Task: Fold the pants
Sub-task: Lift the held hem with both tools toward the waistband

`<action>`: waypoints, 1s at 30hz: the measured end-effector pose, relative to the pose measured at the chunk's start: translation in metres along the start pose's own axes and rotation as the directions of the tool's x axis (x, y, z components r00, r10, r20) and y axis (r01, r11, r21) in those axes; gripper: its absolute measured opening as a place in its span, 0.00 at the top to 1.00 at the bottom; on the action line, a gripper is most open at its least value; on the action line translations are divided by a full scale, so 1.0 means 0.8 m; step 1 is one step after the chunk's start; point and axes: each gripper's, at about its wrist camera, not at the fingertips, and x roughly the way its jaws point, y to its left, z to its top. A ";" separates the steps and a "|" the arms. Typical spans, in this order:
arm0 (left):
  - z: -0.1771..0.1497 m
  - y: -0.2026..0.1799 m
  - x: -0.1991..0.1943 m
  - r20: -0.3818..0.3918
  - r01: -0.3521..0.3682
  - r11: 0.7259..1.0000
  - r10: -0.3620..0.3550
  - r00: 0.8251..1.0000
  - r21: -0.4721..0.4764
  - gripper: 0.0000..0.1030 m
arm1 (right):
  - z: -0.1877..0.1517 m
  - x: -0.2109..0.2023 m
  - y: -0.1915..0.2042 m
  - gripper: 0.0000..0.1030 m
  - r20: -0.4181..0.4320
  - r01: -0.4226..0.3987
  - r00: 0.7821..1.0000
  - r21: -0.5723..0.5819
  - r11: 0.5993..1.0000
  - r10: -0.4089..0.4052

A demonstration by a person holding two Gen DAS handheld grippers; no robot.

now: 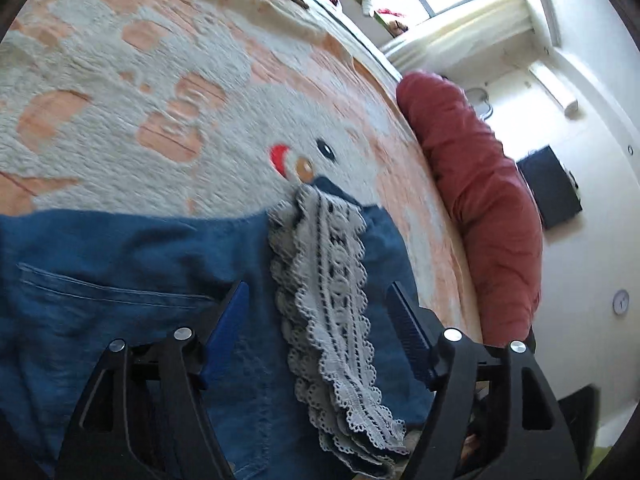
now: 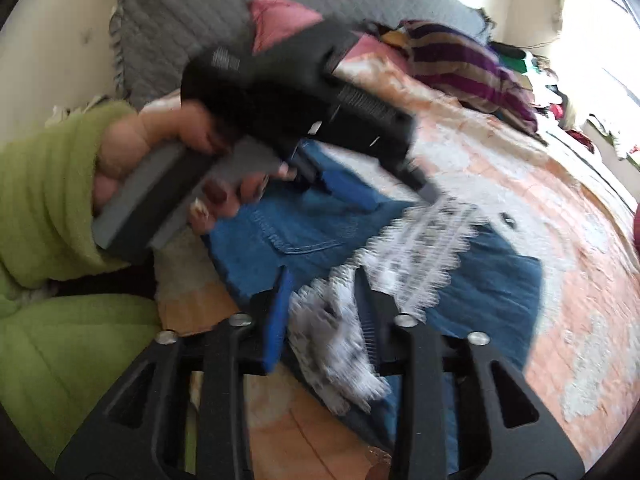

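Note:
Blue denim pants (image 1: 120, 280) with a grey lace hem trim (image 1: 328, 300) lie folded on an orange and white blanket (image 1: 160, 80). My left gripper (image 1: 318, 300) is open, its blue pads on either side of the lace strip just above the denim. In the right wrist view the pants (image 2: 492, 280) and the blurred lace (image 2: 420, 248) lie ahead. My right gripper (image 2: 324, 292) is open around the lace end. The left gripper (image 2: 304, 104), held by a hand in a green sleeve, hovers over the pants' far end.
A red bolster pillow (image 1: 480, 200) lies along the bed's right edge. A grey quilted cushion (image 2: 200, 12) and striped clothes (image 2: 460, 60) sit at the bed's far side. The blanket also shows in the right wrist view (image 2: 580, 320).

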 end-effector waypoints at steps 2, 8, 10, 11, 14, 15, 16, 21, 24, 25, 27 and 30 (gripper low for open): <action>0.001 -0.004 0.011 -0.011 -0.022 1.000 0.022 1.000 0.011 0.26 | -0.009 -0.014 -0.005 0.62 -0.002 0.018 1.000 0.000 1.000 -0.018; 0.017 -0.016 0.048 -0.027 -0.079 0.996 0.080 0.996 0.045 0.17 | -0.028 -0.006 0.012 0.58 -0.028 -0.015 1.000 -0.051 0.999 0.013; 0.025 -0.017 0.056 -0.027 -0.101 0.993 0.103 0.994 0.053 0.16 | -0.026 0.006 0.023 0.58 -0.037 -0.024 0.999 -0.082 0.996 0.021; 0.028 -0.018 0.059 -0.029 -0.109 0.993 0.110 0.993 0.054 0.16 | -0.027 0.010 0.027 0.58 -0.046 -0.013 0.999 -0.099 0.995 0.008; 0.037 -0.020 0.067 -0.018 -0.160 0.986 0.160 0.987 0.044 0.31 | -0.031 0.029 0.038 0.58 -0.085 0.054 0.994 -0.168 0.984 -0.069; 0.041 -0.018 0.070 -0.013 -0.192 0.981 0.193 0.981 0.040 0.47 | -0.033 0.037 0.039 0.59 -0.111 0.062 0.990 -0.184 0.981 -0.084; 0.045 -0.015 0.072 -0.013 -0.201 0.979 0.202 0.979 0.032 0.62 | -0.035 0.041 0.037 0.70 -0.122 0.048 0.990 -0.178 0.983 -0.070; 0.046 -0.014 0.055 0.019 -0.158 0.987 0.157 0.987 0.019 0.82 | -0.025 0.024 0.021 0.87 -0.090 -0.066 0.994 -0.073 0.995 0.060; 0.043 -0.021 0.028 0.073 -0.142 0.989 0.139 0.988 0.041 0.82 | -0.021 0.026 0.019 0.87 -0.080 -0.109 0.991 -0.047 0.993 0.105; 0.041 -0.023 0.022 0.083 -0.157 0.986 0.153 0.985 0.050 0.82 | -0.021 0.029 0.022 0.87 -0.086 -0.114 0.990 -0.053 0.992 0.109; 0.040 -0.020 0.019 0.088 -0.179 0.982 0.174 0.981 0.053 0.82 | -0.023 0.040 0.028 0.87 -0.100 -0.119 0.989 -0.063 0.991 0.112; 0.040 -0.009 0.028 0.061 -0.200 0.979 0.197 0.978 0.042 0.76 | -0.025 0.051 0.032 0.80 -0.119 -0.126 0.986 -0.055 0.990 0.119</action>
